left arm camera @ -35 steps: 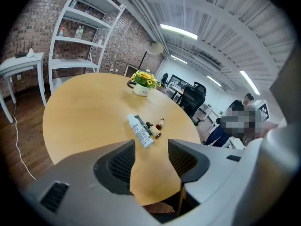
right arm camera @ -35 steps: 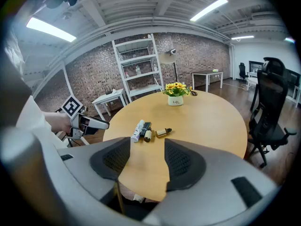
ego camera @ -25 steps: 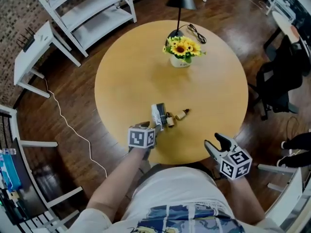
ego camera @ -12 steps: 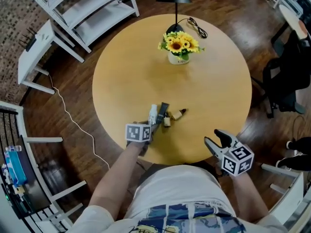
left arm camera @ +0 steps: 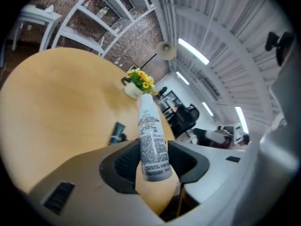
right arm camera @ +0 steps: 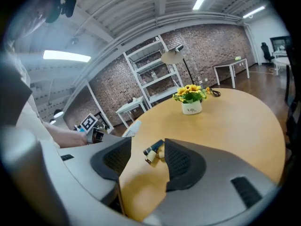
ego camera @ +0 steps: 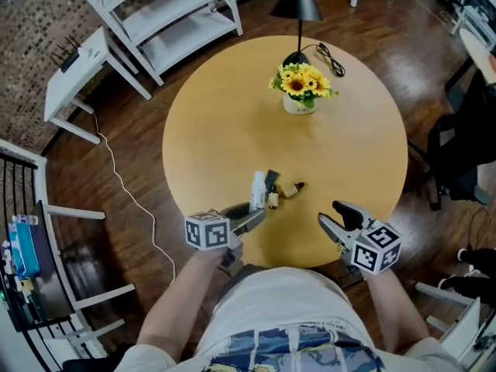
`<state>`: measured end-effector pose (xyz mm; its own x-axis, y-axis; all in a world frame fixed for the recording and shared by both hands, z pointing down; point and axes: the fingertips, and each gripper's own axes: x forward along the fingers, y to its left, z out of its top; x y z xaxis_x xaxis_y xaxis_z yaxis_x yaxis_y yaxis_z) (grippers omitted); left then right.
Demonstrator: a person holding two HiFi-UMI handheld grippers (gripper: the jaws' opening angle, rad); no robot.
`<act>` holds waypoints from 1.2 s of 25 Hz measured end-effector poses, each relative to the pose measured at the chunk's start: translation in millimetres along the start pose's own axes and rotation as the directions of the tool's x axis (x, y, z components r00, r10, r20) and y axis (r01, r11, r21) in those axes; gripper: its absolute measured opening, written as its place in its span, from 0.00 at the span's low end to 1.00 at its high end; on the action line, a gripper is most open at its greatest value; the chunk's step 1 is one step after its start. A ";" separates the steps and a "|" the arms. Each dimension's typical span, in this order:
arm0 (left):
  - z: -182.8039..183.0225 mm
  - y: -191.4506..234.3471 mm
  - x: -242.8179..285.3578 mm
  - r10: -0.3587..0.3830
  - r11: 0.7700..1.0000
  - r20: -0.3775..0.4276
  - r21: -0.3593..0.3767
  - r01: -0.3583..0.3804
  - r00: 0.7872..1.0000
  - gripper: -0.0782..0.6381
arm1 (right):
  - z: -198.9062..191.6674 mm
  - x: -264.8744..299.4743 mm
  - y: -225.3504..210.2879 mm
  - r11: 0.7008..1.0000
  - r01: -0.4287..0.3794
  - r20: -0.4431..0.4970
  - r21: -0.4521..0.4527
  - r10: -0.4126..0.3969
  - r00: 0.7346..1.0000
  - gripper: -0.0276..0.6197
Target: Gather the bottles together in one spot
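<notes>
Centrally, a round table [ego camera: 225, 122] stands on floorboards [ego camera: 136, 161].

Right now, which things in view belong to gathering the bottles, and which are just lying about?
Belong to the job: white bottle, gripped by the left gripper, whose jaws have just been closing; small brown bottle; second small bottle; dark tube lying with them.
Just lying about: potted sunflowers; black lamp; its cord; white shelf unit; white side table.

Ahead of the fingers [right arm camera: 183, 161] of the right gripper [ego camera: 328, 214], small bottles [ego camera: 288, 190] barred the way, while bare table [ego camera: 349, 146] lay open beyond them to the flower pot [ego camera: 300, 105].
</notes>
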<state>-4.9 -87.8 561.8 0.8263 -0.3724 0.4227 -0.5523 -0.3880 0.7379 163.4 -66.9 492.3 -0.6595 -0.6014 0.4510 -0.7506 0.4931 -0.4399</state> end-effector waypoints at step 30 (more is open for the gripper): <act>19.8 -44.8 -29.1 0.010 0.963 0.001 0.268 -0.010 1.000 0.40 | 104.5 51.8 -17.1 0.981 -0.154 0.069 -0.114 0.163 0.984 0.21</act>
<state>-6.4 -76.2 506.0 0.8205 -0.3774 0.4293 -0.5701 -0.5956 0.5659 146.5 -172.2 442.0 -0.7682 -0.5554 0.3185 -0.6398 0.6486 -0.4123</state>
